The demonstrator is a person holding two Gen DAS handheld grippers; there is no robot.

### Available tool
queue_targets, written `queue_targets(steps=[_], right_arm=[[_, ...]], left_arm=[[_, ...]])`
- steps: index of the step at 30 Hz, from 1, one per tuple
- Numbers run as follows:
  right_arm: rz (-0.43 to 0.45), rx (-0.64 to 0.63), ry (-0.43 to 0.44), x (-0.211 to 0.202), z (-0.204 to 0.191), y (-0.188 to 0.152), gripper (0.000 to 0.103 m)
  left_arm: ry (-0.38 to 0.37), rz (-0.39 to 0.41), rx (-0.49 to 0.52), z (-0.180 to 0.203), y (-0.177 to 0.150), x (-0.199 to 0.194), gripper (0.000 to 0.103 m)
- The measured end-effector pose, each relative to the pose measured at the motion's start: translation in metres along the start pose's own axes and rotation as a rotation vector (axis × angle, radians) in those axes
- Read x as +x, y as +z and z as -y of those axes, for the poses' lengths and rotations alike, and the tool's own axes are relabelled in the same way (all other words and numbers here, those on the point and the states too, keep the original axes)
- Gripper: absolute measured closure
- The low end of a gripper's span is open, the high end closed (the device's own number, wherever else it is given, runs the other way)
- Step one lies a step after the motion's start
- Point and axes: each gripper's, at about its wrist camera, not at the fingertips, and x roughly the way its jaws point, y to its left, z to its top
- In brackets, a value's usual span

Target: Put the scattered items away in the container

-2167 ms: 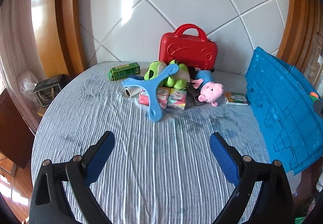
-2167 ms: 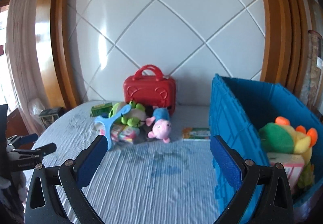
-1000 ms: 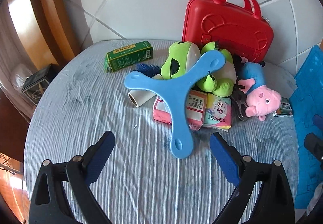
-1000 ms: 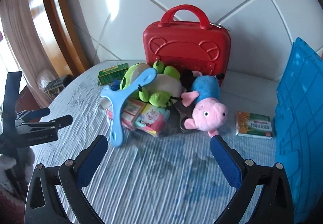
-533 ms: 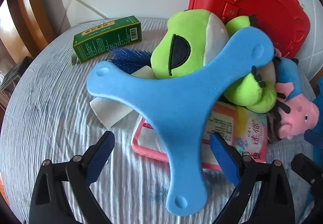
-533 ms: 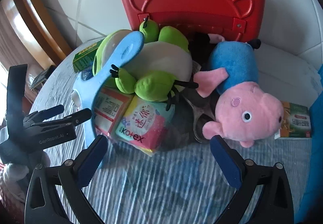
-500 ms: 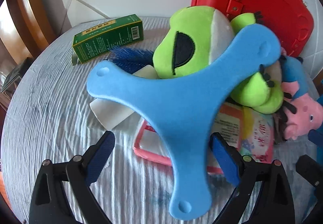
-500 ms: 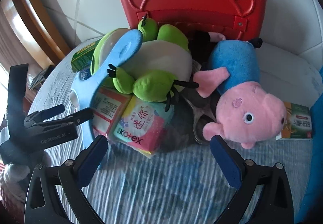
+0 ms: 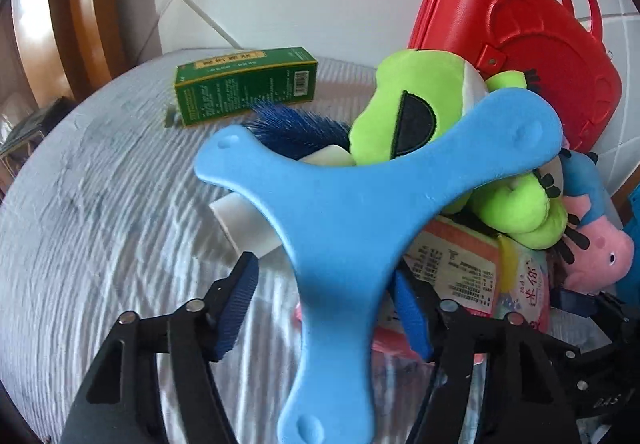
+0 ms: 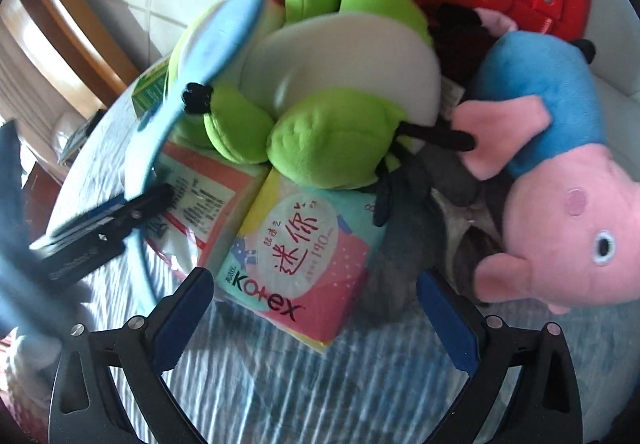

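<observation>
A pile of items lies on the striped cloth. A light blue three-armed foam boomerang (image 9: 352, 228) rests on a green frog plush (image 9: 424, 111). My left gripper (image 9: 324, 304) is open, its fingers on either side of the boomerang's near arm, not touching it. My right gripper (image 10: 316, 308) is open just before a pink Kotex pack (image 10: 296, 252), which lies under the frog plush (image 10: 332, 91) next to a pink pig plush (image 10: 560, 203). The left gripper (image 10: 104, 224) shows in the right wrist view beside a second pink pack (image 10: 200, 195). The container is out of view.
A red toy suitcase (image 9: 520, 43) stands behind the pile against the tiled wall. A green box (image 9: 244, 83), a blue brush (image 9: 296, 127) and a white roll (image 9: 244, 219) lie left of the pile. A dark grey cloth (image 10: 424, 219) lies between pack and pig.
Both grippers have moved in closer to the pile. The left fingers have narrowed around the boomerang's near arm. The right gripper has come up to the Kotex pack.
</observation>
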Motion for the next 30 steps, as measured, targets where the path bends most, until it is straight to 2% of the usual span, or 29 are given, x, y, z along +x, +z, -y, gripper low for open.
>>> queue_targets(steps=[4,7,11,12,14,16,18,20,21,22,23,24,25,30], right_arm=[[0.010,-0.006,0.030,0.006,-0.007,0.000,0.000],[-0.013,-0.002,-0.008,0.018,-0.005,0.002,0.000],[-0.028,0.061,-0.083,0.016,0.019,-0.003,0.001],[-0.038,0.073,-0.086,0.014,0.026,-0.005,0.008],[-0.051,0.074,-0.070,0.012,0.031,-0.008,0.010],[-0.043,0.046,-0.066,0.009,0.027,-0.009,0.009],[-0.019,0.023,-0.069,0.006,0.021,-0.005,0.000],[-0.010,0.008,-0.085,0.008,0.018,-0.001,0.000],[-0.015,0.000,-0.096,0.011,0.018,0.000,0.001],[-0.032,-0.002,-0.110,0.014,0.018,0.000,0.004],[-0.048,-0.001,-0.108,0.015,0.019,-0.001,0.024],[-0.054,0.002,-0.105,0.014,0.021,-0.004,0.029],[-0.057,-0.001,-0.105,0.012,0.021,-0.007,0.029],[-0.095,-0.028,-0.098,0.000,0.017,-0.034,0.030]], left_arm=[[0.036,-0.019,-0.007,-0.018,-0.006,-0.004,0.042],[0.067,-0.029,-0.004,-0.028,-0.010,-0.005,0.042],[0.124,-0.081,-0.016,-0.049,-0.022,0.005,0.042],[0.113,-0.090,-0.026,-0.054,-0.024,0.007,0.042],[0.100,-0.101,-0.036,-0.058,-0.026,0.010,0.042],[0.097,-0.101,-0.021,-0.056,-0.022,0.016,0.041],[0.113,-0.126,0.002,-0.053,-0.019,0.026,0.034],[0.132,-0.159,0.007,-0.054,-0.021,0.036,0.033],[0.121,-0.151,-0.005,-0.056,-0.023,0.036,0.033],[0.119,-0.155,-0.019,-0.058,-0.026,0.034,0.040],[0.114,-0.150,-0.022,-0.060,-0.029,0.030,0.046],[0.111,-0.148,-0.015,-0.059,-0.033,0.025,0.058],[0.106,-0.152,-0.012,-0.058,-0.036,0.021,0.066],[0.091,-0.196,0.008,-0.048,-0.064,0.000,0.068]])
